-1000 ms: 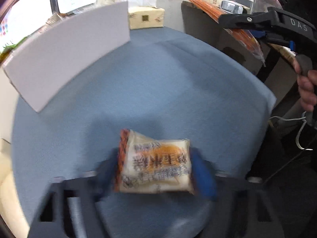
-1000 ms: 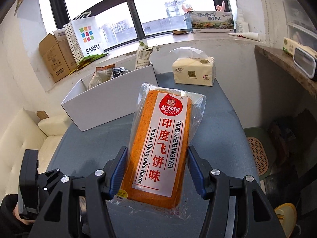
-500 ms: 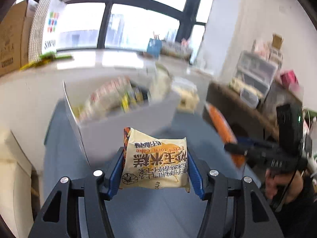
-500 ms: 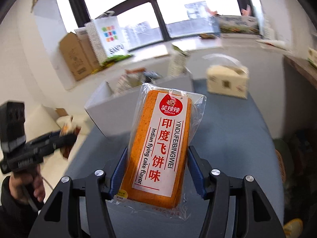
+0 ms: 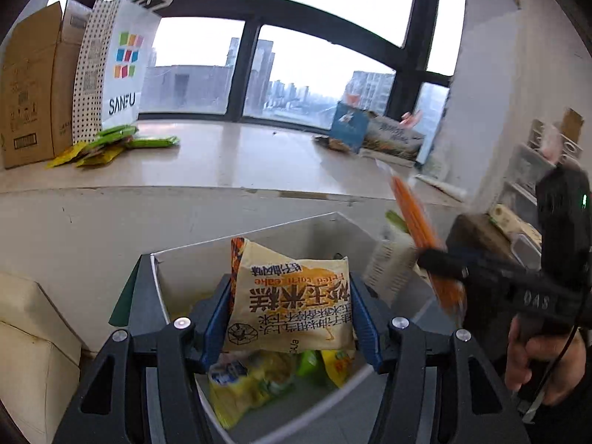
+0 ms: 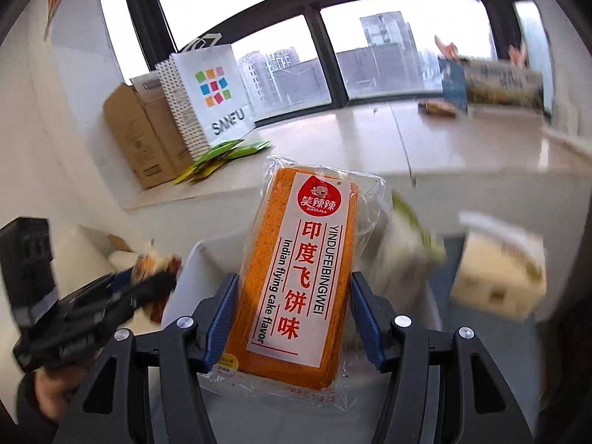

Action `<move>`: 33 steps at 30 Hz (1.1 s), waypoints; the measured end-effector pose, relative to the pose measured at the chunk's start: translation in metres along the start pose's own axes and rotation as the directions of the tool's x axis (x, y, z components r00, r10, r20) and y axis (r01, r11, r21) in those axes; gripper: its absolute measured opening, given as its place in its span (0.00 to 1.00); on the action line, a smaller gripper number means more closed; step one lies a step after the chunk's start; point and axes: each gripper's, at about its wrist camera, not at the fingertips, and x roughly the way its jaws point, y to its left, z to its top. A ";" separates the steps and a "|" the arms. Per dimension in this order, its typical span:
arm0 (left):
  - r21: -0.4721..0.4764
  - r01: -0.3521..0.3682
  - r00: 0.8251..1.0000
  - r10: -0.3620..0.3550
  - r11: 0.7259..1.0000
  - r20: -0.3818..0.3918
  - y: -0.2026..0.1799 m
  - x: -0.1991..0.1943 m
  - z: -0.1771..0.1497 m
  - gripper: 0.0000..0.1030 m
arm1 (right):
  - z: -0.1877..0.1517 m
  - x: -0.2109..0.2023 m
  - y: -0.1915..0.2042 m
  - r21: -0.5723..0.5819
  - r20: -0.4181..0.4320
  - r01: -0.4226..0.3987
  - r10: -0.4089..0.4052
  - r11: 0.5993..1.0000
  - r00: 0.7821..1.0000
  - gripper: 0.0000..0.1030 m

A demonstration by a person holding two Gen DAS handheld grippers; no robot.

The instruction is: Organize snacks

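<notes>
Both packs are up over the white box (image 5: 259, 255), left tool (image 5: 290, 310) clamped on the corn cake pack (image 5: 292, 303), right tool (image 6: 292, 314) on the flying cake pack (image 6: 296, 277), so I'd lower each past the rim before letting go.

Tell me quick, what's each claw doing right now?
Left gripper: shut on the cream-yellow fried corn cake packet.
Right gripper: shut on the long orange flying cake packet in clear wrap.
</notes>
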 end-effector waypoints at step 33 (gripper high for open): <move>0.077 -0.128 0.973 0.110 0.989 0.205 -0.051 -0.132 -0.038 1.00 | -0.024 -0.095 0.034 -0.109 0.232 0.111 -0.083 0.988 0.969 1.00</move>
